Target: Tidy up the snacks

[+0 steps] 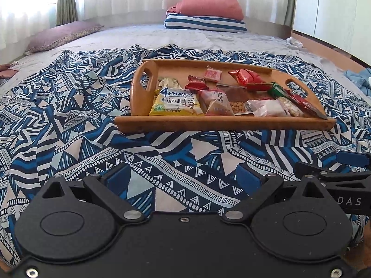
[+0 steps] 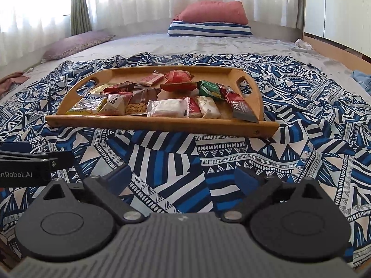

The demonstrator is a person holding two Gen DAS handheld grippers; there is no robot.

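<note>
Bedroom, wide bed [image 1: 162, 37] with a grey sheet, white curtains [image 2: 139, 0] behind. Blue-and-white patterned cloth [image 1: 69, 120] is spread over the near half of the bed. Wooden tray [image 1: 222, 124] with cut-out handles sits on the cloth, well ahead of both tongs.

Snacks are all inside the tray: yellow packet [image 1: 177, 103] at the near left corner, peanut packet [image 2: 136, 107] beside it toward the middle, white wrapped snack [image 2: 167, 107] at the near middle, green packet [image 2: 209, 88] toward the right, dark bar [image 2: 243, 110] at the near right with its tip over the front rim, red pouch [image 1: 245, 76] and small pink packet [image 1: 212, 73] toward the back. Several wrappers overlap each other.

Left gripper [image 1: 184, 178] is low over the cloth, fingers spread apart, nothing between them. Right gripper [image 2: 183, 177] is likewise spread wide and grasping nothing, low over the cloth, beside the left one. Neither touches the tray.

Far end of the bed: pink pillow [image 2: 215, 11] stacked on a striped pillow [image 2: 209, 30], purple pillow [image 1: 62, 34] at the left edge. Blue garment [image 1: 359, 78] lies at the right side.
</note>
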